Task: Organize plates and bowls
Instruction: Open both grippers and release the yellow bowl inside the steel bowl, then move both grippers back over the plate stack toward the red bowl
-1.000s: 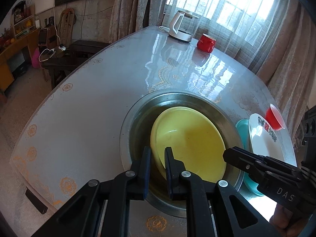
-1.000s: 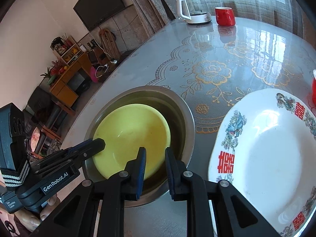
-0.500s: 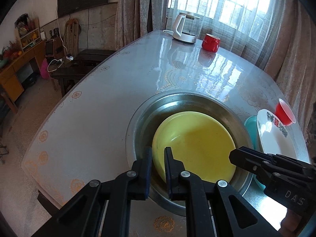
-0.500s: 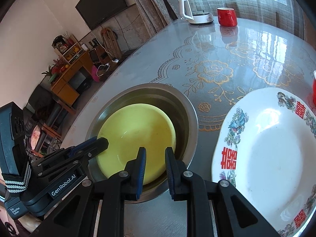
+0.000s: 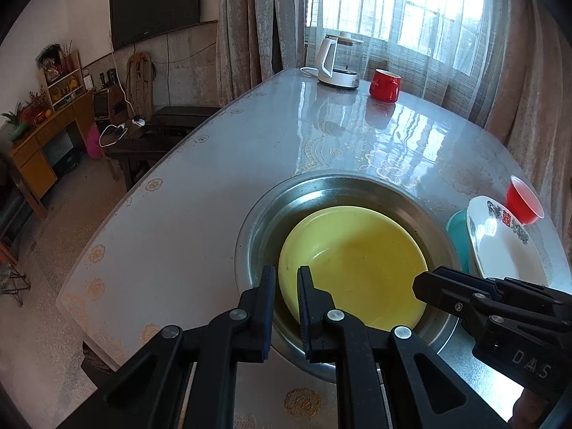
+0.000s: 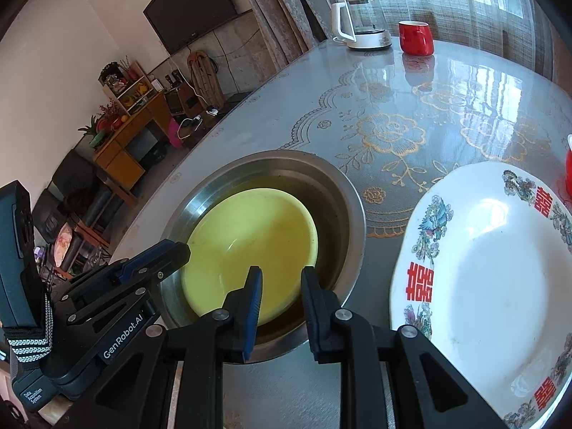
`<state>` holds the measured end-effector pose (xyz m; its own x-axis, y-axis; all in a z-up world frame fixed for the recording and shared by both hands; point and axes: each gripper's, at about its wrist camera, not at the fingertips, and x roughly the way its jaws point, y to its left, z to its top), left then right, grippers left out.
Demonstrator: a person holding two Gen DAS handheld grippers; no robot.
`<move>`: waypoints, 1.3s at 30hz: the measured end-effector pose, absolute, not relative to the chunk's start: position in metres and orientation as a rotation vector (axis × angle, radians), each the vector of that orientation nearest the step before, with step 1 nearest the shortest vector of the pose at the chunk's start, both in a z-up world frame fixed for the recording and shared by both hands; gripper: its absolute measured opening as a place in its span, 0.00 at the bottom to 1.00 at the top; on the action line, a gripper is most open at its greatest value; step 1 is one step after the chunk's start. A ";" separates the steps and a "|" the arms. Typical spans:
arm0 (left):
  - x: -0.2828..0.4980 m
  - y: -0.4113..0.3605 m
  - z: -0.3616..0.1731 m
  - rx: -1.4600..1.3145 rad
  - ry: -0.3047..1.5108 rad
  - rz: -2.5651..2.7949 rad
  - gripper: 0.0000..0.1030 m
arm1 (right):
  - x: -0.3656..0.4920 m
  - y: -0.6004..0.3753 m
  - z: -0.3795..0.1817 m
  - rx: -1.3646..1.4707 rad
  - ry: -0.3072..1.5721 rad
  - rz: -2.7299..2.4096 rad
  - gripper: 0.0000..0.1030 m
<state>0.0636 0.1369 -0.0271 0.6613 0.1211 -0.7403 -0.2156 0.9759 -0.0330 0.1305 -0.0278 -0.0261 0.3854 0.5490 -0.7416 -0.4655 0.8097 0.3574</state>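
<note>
Still pinching the near-left rim of the shallow yellow plastic bowl with the left hand-held gripper, drawn almost together on that thin edge. Lowered and levelled since a second ago: no longer tipped up on the held side, but resting nearly flat inside the round stainless-steel basin on the glossy patterned worktop.

Over at the right hand-held gripper: just been opening, now clearly apart, with nothing pressed between the pads. Only a view through the gap, down onto the bowl's near edge and the basin wall. Otherwise kept in place, hovering over the basin's near-right side.

Reads as a placement about finished: bowl home in the basin, left grip probably due for release, right side freed for another piece. Likely candidates just beside the basin: the white oval plate with red characters and bird pattern, lying over a teal plastic bowl, with a small red plastic cup by its far edge. Worth watching for a rim snag on letting go.
</note>
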 end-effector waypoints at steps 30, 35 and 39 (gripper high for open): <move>0.030 0.084 -0.009 -0.090 0.767 0.077 0.13 | 0.092 -0.100 0.004 0.239 0.829 0.574 0.36; 0.024 0.074 -0.007 -0.081 0.754 0.038 0.14 | 0.086 -0.116 0.007 0.268 0.819 0.537 0.36; 0.022 0.067 -0.006 -0.077 0.749 0.012 0.17 | 0.082 -0.127 0.006 0.278 0.822 0.504 0.36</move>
